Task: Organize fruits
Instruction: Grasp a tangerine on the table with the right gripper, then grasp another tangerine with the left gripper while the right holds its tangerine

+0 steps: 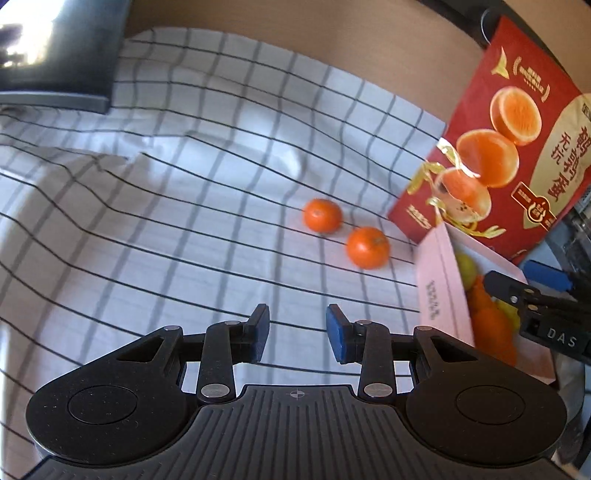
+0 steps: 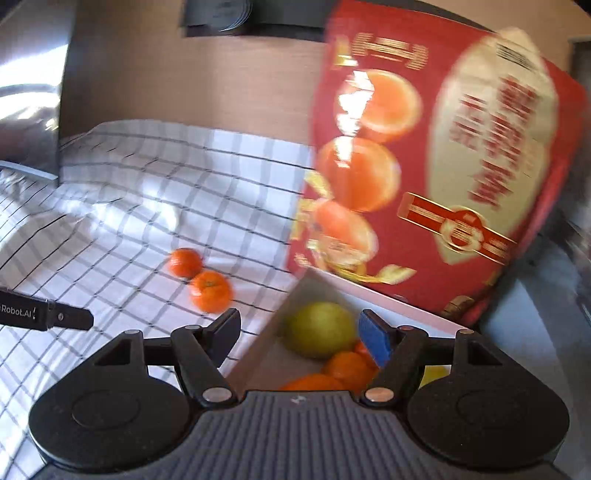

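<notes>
Two small oranges lie side by side on the checked cloth (image 1: 147, 229), one (image 1: 322, 215) (image 2: 185, 262) farther off and one (image 1: 367, 247) (image 2: 210, 291) nearer. To their right stands an open pink box (image 1: 441, 288) (image 2: 266, 350) holding a yellow-green pear (image 2: 319, 334) and several oranges (image 1: 487, 321). My left gripper (image 1: 297, 328) hovers over bare cloth short of the two oranges, its jaws drawn close with nothing between them. My right gripper (image 2: 299, 332) (image 1: 517, 282) hangs open above the box, gripping nothing.
A red carton (image 1: 491, 147) (image 2: 424, 166) printed with orange halves stands upright right behind the pink box. A dark flat slab (image 1: 59, 55) lies at the cloth's far left corner. Brown tabletop (image 1: 332, 33) shows past the cloth. The cloth is wrinkled.
</notes>
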{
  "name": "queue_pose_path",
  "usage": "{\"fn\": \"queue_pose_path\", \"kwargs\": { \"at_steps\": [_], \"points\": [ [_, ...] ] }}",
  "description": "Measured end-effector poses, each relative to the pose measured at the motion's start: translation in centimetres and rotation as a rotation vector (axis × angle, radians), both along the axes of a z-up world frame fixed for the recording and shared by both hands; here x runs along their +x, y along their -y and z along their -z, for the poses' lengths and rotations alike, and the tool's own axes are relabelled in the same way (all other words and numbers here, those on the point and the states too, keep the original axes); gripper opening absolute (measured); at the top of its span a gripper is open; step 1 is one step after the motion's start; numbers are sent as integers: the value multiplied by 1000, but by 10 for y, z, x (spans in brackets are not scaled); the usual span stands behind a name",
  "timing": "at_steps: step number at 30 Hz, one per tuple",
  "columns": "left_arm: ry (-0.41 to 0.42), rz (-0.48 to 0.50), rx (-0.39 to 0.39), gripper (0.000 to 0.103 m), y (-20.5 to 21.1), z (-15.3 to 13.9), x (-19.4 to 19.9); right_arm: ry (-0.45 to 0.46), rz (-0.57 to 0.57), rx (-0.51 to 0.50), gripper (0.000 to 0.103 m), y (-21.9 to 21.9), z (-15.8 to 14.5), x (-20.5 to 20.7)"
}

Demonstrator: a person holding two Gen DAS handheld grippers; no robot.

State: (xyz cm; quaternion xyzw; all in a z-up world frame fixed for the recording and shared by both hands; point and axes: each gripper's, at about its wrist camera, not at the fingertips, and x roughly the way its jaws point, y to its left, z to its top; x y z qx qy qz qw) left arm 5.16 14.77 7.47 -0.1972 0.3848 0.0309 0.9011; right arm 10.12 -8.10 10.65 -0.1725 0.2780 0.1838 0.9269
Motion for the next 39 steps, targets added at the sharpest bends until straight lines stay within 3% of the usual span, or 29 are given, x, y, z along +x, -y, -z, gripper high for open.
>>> {"fn": "queue_pose_path", "kwargs": {
  "at_steps": [6,11,16,20,25,27,29,34,39],
  "points": [
    [-6,32,-21,38,-25,9,-22,-62,-70,-74,72,-56,11,10],
    [14,55,-74,38,-51,15,-35,-122,-63,-53,72,-89,15,37],
    [17,44,-125,38,-72,24,-41,-237,27,-3,72,-123,34,100],
    [26,37,-151,38,-82,25,-47,-244,-12,2,72,-142,44,117],
    [24,47,-133,38,-89,24,-51,-251,-13,-95,70,-172,64,127],
    [21,44,-127,38,-94,25,-52,-266,-13,-114,60,-179,70,129],
    [17,40,-122,38,-96,26,-50,-259,2,-142,44,-181,72,126],
    [-7,46,-109,38,-96,30,-40,-272,-14,-64,43,-167,51,97],
    [9,84,-104,38,-86,25,-27,-303,-97,-7,43,-148,33,34]
  ]
}}
